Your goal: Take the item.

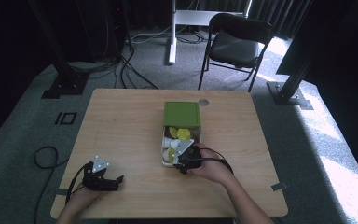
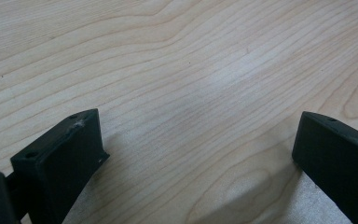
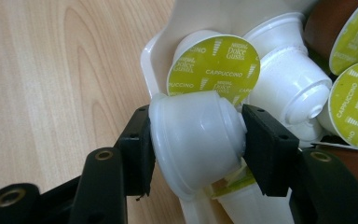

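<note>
**A:** What am I holding on the right?

**B:** Your right gripper (image 3: 196, 140) pinches a white coffee capsule (image 3: 196, 142) across its body, one pad on each side. No earlier picture to compare, but the pads look pressed against it.

**A:** Where is it sitting?

**B:** At the near edge of the white tray (image 3: 154, 60), among other capsules with green foil lids (image 3: 214, 63). From above, that tray (image 1: 163, 154) slides out of a green box (image 1: 182, 114) mid-table.

**A:** And my left gripper?

**B:** The left gripper (image 2: 198, 149) is spread wide over bare table (image 2: 177, 70), holding nothing.

**A:** So I judge this the pick-up step. Next I lift straight up, clearing the tray's rim without dragging neighbours out.

**B:** Agreed; keep the squeeze gentle, the cup looks thin-walled.
</note>
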Demonstrator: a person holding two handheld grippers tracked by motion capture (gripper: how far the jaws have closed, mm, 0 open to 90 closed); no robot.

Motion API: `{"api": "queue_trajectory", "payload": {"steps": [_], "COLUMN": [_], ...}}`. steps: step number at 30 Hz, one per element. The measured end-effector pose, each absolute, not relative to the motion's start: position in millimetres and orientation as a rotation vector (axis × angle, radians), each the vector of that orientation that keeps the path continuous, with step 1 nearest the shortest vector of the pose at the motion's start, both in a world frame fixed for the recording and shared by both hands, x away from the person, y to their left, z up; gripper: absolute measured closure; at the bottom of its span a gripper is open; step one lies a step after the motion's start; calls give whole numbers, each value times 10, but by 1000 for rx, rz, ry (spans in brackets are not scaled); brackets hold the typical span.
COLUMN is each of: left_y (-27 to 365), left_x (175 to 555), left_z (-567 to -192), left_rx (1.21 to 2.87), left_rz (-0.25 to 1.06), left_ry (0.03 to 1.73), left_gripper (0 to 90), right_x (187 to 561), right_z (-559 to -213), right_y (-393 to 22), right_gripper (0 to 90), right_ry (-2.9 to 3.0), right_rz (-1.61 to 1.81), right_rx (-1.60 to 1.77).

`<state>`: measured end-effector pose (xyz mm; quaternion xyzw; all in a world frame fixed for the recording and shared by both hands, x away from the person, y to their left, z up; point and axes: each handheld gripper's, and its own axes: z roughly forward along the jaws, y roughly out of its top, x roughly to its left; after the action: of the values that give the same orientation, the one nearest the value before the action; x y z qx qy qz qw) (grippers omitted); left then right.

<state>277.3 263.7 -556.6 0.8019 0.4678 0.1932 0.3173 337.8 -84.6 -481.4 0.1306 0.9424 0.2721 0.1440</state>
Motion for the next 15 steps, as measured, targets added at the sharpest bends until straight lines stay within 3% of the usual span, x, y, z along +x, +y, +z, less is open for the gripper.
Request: {"api": "queue_trajectory", "payload": {"steps": [15], "left_y": [2638], "left_x": [2774], "left_z": [-5566], "left_rx": [2112], "left_rz": [510], "left_ry": [1229], "left_gripper": [28], "right_x": [3413], "right_z": [-4630], "right_y": [-975], "right_gripper": [527], "right_ry": [2636], "right_rz": [910], "right_rx": [478]}}
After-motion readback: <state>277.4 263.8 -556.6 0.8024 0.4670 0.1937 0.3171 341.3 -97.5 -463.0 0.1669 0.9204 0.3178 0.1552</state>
